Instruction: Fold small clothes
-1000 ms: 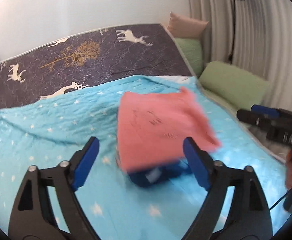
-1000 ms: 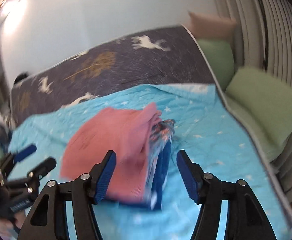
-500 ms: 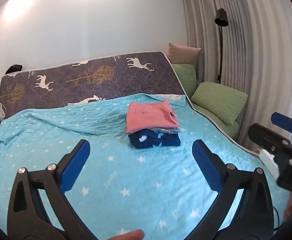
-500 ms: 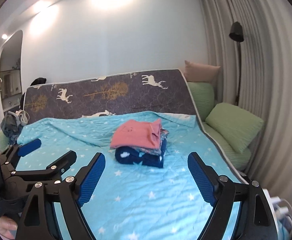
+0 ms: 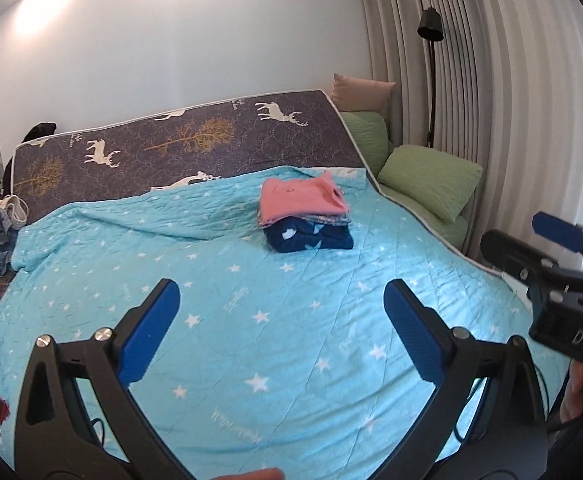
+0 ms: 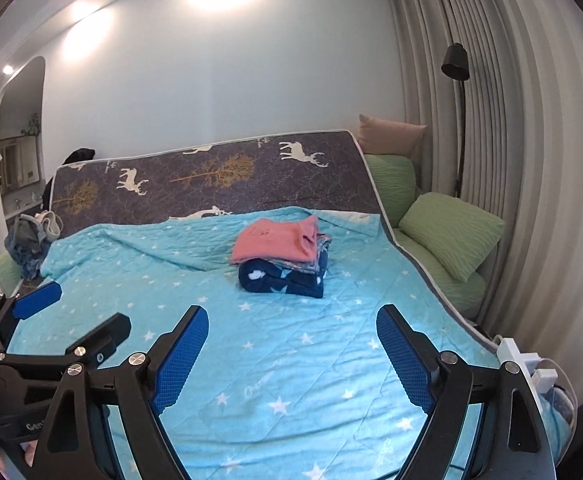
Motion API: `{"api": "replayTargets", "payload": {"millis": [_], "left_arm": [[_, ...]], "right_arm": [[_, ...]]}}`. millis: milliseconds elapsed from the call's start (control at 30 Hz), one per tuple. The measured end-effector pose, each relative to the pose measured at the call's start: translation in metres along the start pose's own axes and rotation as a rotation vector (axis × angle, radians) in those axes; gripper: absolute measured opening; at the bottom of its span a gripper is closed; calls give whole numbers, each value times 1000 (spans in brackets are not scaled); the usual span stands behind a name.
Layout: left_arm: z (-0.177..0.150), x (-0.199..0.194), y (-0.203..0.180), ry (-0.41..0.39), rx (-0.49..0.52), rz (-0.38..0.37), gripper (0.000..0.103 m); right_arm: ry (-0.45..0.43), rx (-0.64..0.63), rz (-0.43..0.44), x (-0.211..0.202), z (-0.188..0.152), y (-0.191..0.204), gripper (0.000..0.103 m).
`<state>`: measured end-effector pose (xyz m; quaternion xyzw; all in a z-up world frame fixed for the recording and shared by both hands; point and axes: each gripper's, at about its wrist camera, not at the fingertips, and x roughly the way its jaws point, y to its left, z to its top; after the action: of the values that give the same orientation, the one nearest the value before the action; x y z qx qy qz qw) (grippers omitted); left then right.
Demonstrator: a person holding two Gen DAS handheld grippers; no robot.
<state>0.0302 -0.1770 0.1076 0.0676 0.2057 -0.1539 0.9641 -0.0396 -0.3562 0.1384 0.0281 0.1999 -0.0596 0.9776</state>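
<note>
Stack (image 5: 305, 216) complete on the quilt (image 5: 291, 340). Left gripper (image 5: 279, 320) and right gripper (image 6: 291, 344): jaws apart, empty. Next: fetch unfolded clothes (image 6: 27, 244).

My left gripper (image 5: 281, 332) gapes wide, empty, tilted slightly down; right gripper (image 6: 291, 354) at its three o'clock, likewise.

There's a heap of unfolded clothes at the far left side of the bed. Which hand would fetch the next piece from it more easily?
Probably the left. The unfolded heap lies on the bed's far left edge, the side the left tool is on, while the right tool faces the folded stack. Both tools are open and empty.
</note>
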Motion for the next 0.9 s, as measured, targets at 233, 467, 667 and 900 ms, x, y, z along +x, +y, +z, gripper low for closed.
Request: {"api": "replayTargets", "payload": {"millis": [233, 467, 667, 900], "left_arm": [[-5, -12, 7, 6, -20, 6, 102], [-9, -16, 3, 6, -24, 8, 102], [-11, -16, 1, 8, -33, -1, 102], [-11, -21, -2, 4, -31, 2, 102]], "right_arm": [[3, 0, 7, -8, -6, 6, 89], [9, 20, 2, -11, -9, 2, 89], [6, 30, -4, -13, -11, 0, 89], [3, 30, -4, -15, -11, 0, 89]]}}
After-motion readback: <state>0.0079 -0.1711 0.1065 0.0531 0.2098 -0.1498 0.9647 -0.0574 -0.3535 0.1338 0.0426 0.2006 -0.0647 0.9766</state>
